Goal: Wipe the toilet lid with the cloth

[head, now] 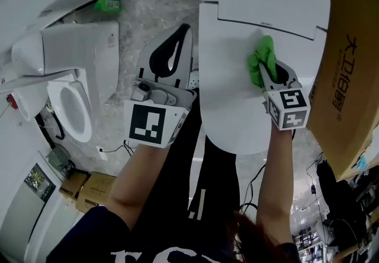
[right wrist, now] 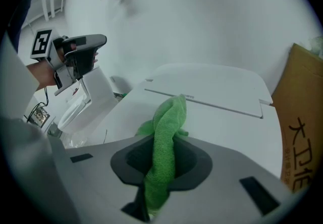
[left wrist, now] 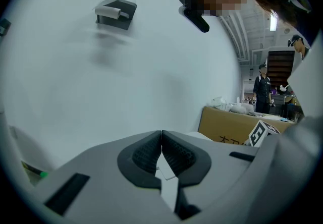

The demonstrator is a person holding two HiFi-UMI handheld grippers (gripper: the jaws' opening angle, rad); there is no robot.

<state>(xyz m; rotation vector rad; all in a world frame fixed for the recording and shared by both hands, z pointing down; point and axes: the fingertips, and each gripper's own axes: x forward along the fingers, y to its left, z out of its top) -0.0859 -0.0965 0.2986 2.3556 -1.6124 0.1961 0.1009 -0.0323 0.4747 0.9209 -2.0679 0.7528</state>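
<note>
I'm pressing the cloth [right wrist: 169, 117], clamped in my right gripper [right wrist: 160, 153], against the toilet lid [right wrist: 217, 112] to wipe; the left gripper [left wrist: 161, 143] is idling, jaws together.

On the side of the cardboard box [head: 349, 48], large black Chinese characters, starting 大卫; next two less clear, perhaps 伯爵. Same print cut off at the edge in both gripper views. On the toilet lid [head: 249, 108], near the hinge line, a short row of small dark print, too small to read. On the cubes of the left gripper [head: 187, 31] and right gripper [head: 269, 72], black-and-white square code patterns, no letters. On the person's dark shirt [head: 136, 253], white print, cut off, unreadable
</note>
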